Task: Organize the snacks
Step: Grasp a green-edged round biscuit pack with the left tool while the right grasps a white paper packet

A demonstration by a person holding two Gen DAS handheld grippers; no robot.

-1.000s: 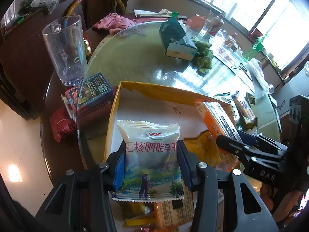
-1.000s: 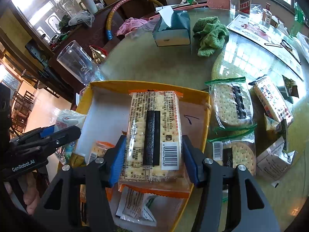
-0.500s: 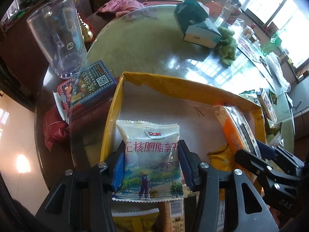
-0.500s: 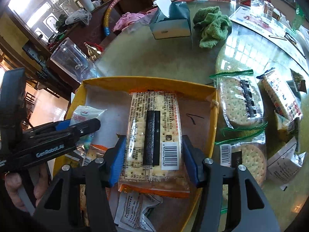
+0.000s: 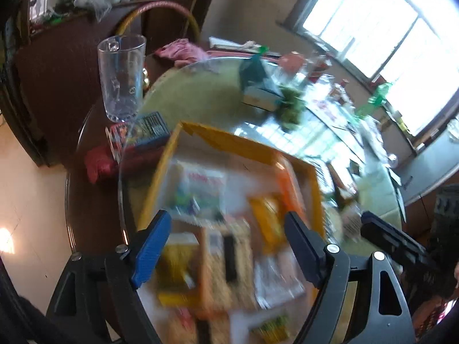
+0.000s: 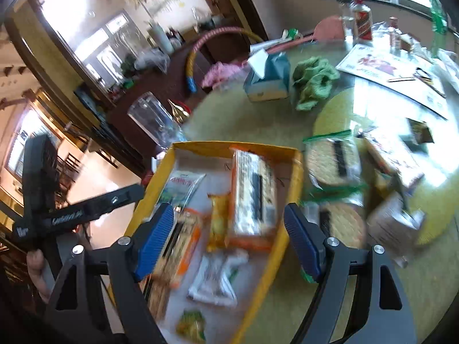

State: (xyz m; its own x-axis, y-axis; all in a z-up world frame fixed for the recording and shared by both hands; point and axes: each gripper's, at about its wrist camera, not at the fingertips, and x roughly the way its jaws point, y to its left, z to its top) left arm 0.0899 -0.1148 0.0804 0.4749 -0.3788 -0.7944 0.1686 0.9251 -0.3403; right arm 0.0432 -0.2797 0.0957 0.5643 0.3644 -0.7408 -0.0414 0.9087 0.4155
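Both jaws just sprung wide, empty: left gripper (image 5: 226, 243), right gripper (image 6: 228, 238), above shallow yellow cardboard tray (image 6: 292, 189), packets released inside for sorting.

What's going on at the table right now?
A person with a claw in each hand is sorting snacks into the yellow tray. Both jaws have just been opening: the left claw has let go of the white fruit pouch, and the right claw has released the long cracker pack. Both packs now lie in the tray. Two round cracker bags wait on the table beside it.
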